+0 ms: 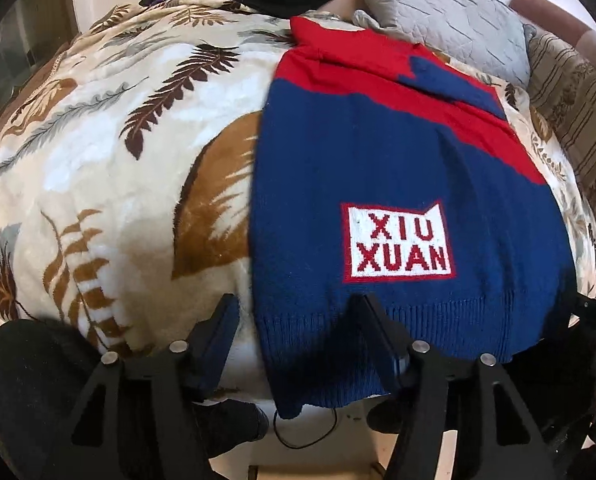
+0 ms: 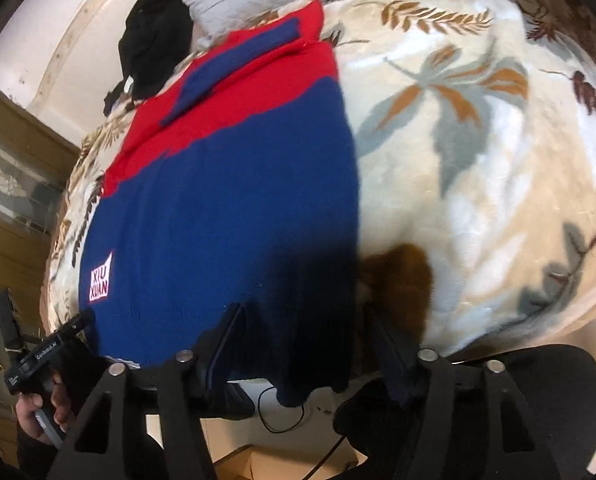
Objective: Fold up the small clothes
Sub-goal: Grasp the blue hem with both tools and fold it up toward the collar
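The sweater [image 1: 378, 168] lies flat – sleeves tucked in (one fold done), bottom half not folded. Left gripper [image 1: 294, 320] and right gripper [image 2: 306, 332] – both wide apart at the hem.

blanket [image 1: 110, 128]: fluffy cream thing with brown and grey leaf print, covers pretty much the whole bed
pillow [image 1: 450, 12]: grey, quilted, up at the far end
black clothes [image 2: 154, 36]: dark heap just beside the pillow
cable [image 2: 282, 412]: thin black, on the pale floor below the bed edge
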Motion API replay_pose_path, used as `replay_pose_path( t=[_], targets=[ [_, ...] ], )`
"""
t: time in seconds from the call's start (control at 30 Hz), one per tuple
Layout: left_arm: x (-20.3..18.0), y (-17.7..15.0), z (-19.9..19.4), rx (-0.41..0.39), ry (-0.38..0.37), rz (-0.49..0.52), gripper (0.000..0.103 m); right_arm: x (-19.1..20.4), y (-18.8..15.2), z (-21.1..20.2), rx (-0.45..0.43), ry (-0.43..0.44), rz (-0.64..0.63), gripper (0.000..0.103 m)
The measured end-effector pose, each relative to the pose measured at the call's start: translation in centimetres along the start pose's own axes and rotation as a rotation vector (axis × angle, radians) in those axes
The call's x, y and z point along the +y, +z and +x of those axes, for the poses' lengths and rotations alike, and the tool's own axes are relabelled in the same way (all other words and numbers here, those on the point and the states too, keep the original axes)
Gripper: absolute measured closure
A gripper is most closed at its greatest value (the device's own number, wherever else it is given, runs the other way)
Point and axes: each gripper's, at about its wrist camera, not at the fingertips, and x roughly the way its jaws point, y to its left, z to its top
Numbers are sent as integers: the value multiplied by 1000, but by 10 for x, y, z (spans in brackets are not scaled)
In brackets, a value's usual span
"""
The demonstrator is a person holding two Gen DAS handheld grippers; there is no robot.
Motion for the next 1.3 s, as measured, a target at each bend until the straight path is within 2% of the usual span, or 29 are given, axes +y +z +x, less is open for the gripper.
replay_pose_path(
  t=[0.03, 0.1, 0.17, 0.2, 0.3, 0.37, 0.47, 0.5, 0.57, 0.6, 0.63, 0.67, 0.7, 0.73, 0.8, 0.9, 0.97, 1.0, 1.03, 1.13, 1.2, 1.3],
  targets=[
    [0, 1, -1, -3, 7, 6, 76, -1, 1, -1, 6, -3, 5, 74],
    [6, 5, -9, -9, -25, -15, 92, -6, 6, -8, 19, 69, 46, 93],
    [17, 10, -24, -36, -80, -74, 93, 1, 14, -34, -28, 114, 33, 93],
    [21, 12, -33, -62, -100, -96, 97, 7, 19, -47, -60, 142, 34, 93],
    [21, 18, -52, -142, -125, -97, 97, 14, 30, -71, -131, 179, 30, 93],
    [16, 21, -48, -151, -95, -77, 96, 12, 34, -58, -118, 193, 27, 89],
    [10, 22, -19, -54, -69, -50, 94, -1, 30, -13, -7, 182, 79, 86],
    [8, 20, -11, -25, -63, -47, 93, -3, 27, -4, 14, 169, 82, 82],
    [6, 19, -11, -28, -55, -35, 83, -4, 25, 1, 19, 167, 81, 63],
    [6, 21, -10, -21, -60, -39, 65, -5, 24, 2, 15, 201, 94, 42],
    [6, 21, -9, -17, -68, -51, 58, -5, 24, 2, 12, 206, 97, 39],
    [6, 21, -8, -18, -72, -56, 60, -1, 25, 3, 18, 185, 80, 41],
    [4, 23, -6, -11, -66, -35, 96, 2, 27, 3, 26, 162, 65, 53],
    [1, 22, -5, 1, -62, -15, 95, 2, 29, 4, 38, 154, 69, 91],
    [1, 28, -17, -29, -91, -32, 96, 2, 35, 1, 48, 203, 103, 94],
    [4, 43, -61, -161, -142, -42, 96, 4, 44, -48, -52, 288, 87, 94],
    [8, 49, -75, -202, -147, -50, 96, 0, 47, -61, -93, 300, 81, 94],
    [11, 51, -72, -196, -147, -60, 96, -5, 48, -59, -93, 309, 93, 94],
    [14, 52, -57, -155, -139, -70, 96, -12, 46, -48, -70, 306, 113, 94],
    [17, 45, -4, 23, -100, -88, 96, -31, 37, -5, 46, 296, 194, 94],
    [17, 45, 0, 25, -89, -75, 96, -31, 42, -2, 49, 315, 193, 94],
    [15, 70, -22, -57, -130, -78, 96, -19, 71, -17, -4, 372, 168, 94]
  ],
)
